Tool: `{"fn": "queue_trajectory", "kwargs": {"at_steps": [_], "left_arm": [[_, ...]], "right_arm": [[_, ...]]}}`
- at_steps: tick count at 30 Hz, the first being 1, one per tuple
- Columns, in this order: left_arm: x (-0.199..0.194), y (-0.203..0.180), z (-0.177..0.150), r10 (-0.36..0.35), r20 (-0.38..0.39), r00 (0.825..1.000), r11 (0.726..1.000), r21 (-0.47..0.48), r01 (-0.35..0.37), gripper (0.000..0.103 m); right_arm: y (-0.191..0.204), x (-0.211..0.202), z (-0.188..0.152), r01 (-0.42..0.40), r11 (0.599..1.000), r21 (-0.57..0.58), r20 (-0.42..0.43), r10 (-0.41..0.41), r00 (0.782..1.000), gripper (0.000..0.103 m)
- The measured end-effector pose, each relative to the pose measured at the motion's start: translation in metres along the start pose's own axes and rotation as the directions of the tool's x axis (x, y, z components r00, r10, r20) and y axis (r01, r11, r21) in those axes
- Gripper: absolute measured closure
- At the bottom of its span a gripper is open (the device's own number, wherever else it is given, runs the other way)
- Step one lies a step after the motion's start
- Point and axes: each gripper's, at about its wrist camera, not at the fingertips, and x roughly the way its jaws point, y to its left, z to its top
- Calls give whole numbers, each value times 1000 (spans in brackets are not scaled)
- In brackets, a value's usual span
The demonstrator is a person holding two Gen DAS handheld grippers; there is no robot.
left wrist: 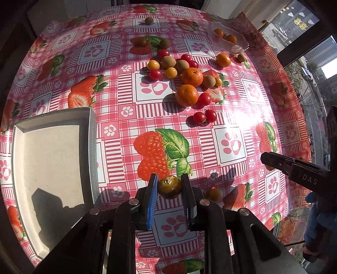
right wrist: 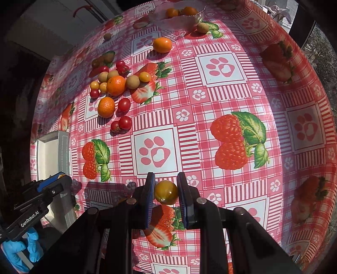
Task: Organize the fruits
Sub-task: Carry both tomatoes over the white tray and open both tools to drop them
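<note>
My left gripper (left wrist: pixel 169 187) is shut on a dark brownish-green tomato (left wrist: pixel 169 187) and holds it above the tablecloth, just right of the white tray (left wrist: pixel 92 130). My right gripper (right wrist: pixel 166 192) is shut on a yellow-orange cherry tomato (right wrist: pixel 166 192), held above the table's near side. A heap of mixed fruit lies mid-table: two mandarins (left wrist: pixel 186 95), red cherry tomatoes (left wrist: pixel 204 116), yellow tomatoes (left wrist: pixel 170 72) and brown longans (left wrist: pixel 168 62). A white bowl (left wrist: pixel 236 47) at the far right holds orange fruits (left wrist: pixel 219 32).
A lone mandarin (left wrist: pixel 223 60) and a longan (left wrist: pixel 241 57) lie by the bowl. A single longan (left wrist: pixel 149 20) sits at the far edge. The right gripper's body (left wrist: pixel 294 168) shows at the left wrist view's right side. The table edge curves close on the right.
</note>
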Motion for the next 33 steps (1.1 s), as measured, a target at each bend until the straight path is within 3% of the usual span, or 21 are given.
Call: {"fn": "queue_trajectory", "kwargs": {"at_steps": [7, 18, 26, 33], "left_arm": [[-24, 44, -10, 28, 42, 999, 999, -43, -26, 80], [-41, 130, -23, 90, 81, 993, 984, -162, -76, 80], [-37, 177, -31, 159, 74, 984, 967, -212, -141, 80], [-18, 201, -25, 190, 41, 981, 959, -221, -177, 80]], "right_arm": [[38, 0, -5, -2, 1000, -30, -18, 1, 1000, 79], [152, 13, 3, -56, 975, -213, -50, 46, 998, 79], [223, 42, 5, -109, 943, -314, -122, 74, 990, 79], [271, 82, 8, -118, 923, -366, -186, 52, 981, 79]]}}
